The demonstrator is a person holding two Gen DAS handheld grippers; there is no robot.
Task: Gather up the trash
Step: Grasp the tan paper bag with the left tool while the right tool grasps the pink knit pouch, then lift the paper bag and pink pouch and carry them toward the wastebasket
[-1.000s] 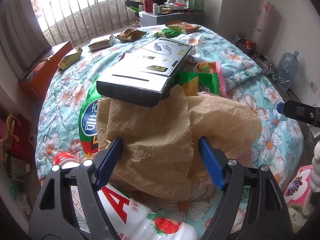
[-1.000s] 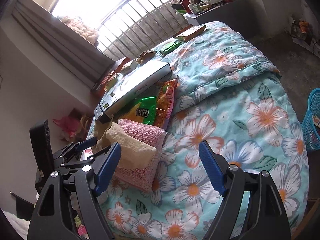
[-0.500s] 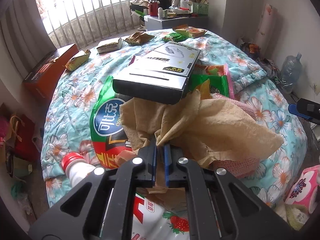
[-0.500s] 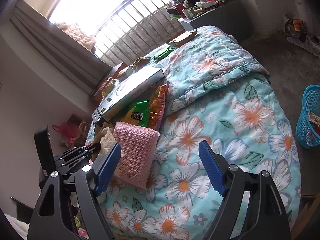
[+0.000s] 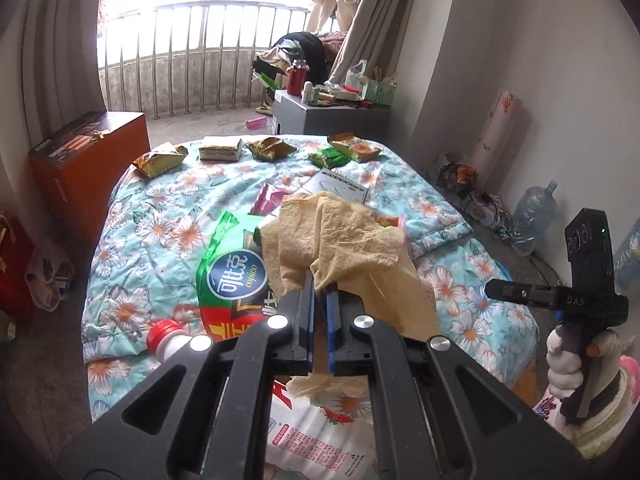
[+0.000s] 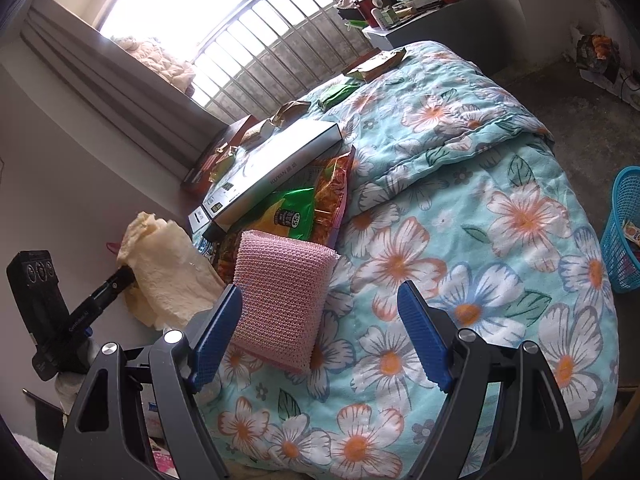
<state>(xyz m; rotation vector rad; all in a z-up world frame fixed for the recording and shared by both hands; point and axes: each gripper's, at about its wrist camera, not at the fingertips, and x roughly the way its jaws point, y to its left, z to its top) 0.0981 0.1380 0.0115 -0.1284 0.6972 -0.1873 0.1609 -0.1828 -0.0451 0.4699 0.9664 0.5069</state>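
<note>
My left gripper [image 5: 319, 292] is shut on a crumpled tan paper towel [image 5: 332, 236] and holds it lifted above the bed; the towel also shows in the right wrist view [image 6: 168, 268]. My right gripper [image 6: 320, 340] is open and empty over the floral quilt [image 6: 480, 208], its left finger beside a pink knitted sponge [image 6: 280, 300]. On the bed lie a green-red snack bag [image 5: 236, 280], a white bottle with a red cap [image 5: 168, 336], a long grey box [image 6: 276, 168], and several snack wrappers [image 5: 160, 162] at the far end.
A blue trash basket [image 6: 624, 232] stands on the floor right of the bed. An orange box [image 5: 92, 168] stands at the bed's left. A grey cabinet [image 5: 328, 120] with clutter is beyond the bed. A water jug [image 5: 532, 212] sits by the right wall.
My left gripper closed on the paper towel and lifted it up off the pile. The pink sponge is now uncovered. My right gripper stayed open, shifting slightly.
</note>
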